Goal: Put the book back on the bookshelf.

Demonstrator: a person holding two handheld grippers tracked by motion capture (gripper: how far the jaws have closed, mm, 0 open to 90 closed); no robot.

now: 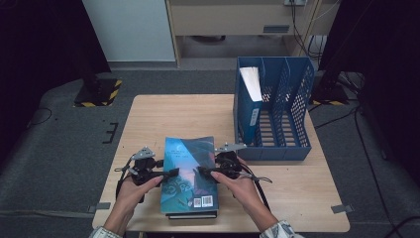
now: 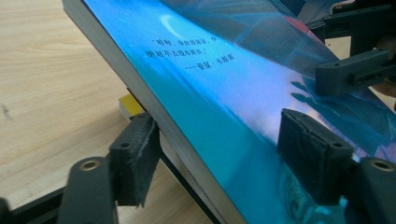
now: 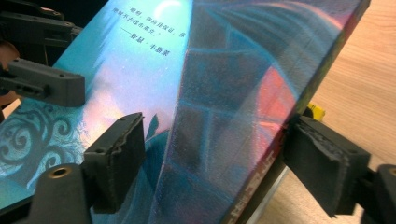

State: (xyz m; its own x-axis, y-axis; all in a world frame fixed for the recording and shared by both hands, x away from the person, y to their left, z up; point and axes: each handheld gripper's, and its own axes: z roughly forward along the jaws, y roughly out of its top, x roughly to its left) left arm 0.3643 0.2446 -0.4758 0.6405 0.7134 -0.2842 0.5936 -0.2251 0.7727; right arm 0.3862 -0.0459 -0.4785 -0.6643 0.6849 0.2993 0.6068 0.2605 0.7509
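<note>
- Blue book (image 1: 189, 173): lies cover-up at lower centre of the high view, topmost of a small stack on the wooden table (image 1: 163, 114). Its cover rides up off the stack, so the lift appears to be just starting.
- Lower book (image 1: 193, 214): dark edge visible under the blue book at the bottom of the stack; a yellow corner (image 2: 130, 104) peeks out beneath in the left gripper view.
- Left gripper (image 1: 166, 174): jaws straddle the blue book's left edge, one pad (image 2: 314, 156) on the cover, the other (image 2: 135, 156) under the page block; closed on the book as far as can be judged.
- Right gripper (image 1: 204, 172): mirrors this on the right edge, one pad (image 3: 114, 154) on the cover, one (image 3: 322, 158) under the spine side; clamping the book likewise.
- Hands: both forearms enter from the bottom edge, wrists low, grippers pointing inward toward each other, a two-sided hold suited to a wide, heavy volume.
- Blue file rack (image 1: 277, 111): upper right of the table, one volume (image 1: 251, 99) upright in its left slot; likely destination.
</note>
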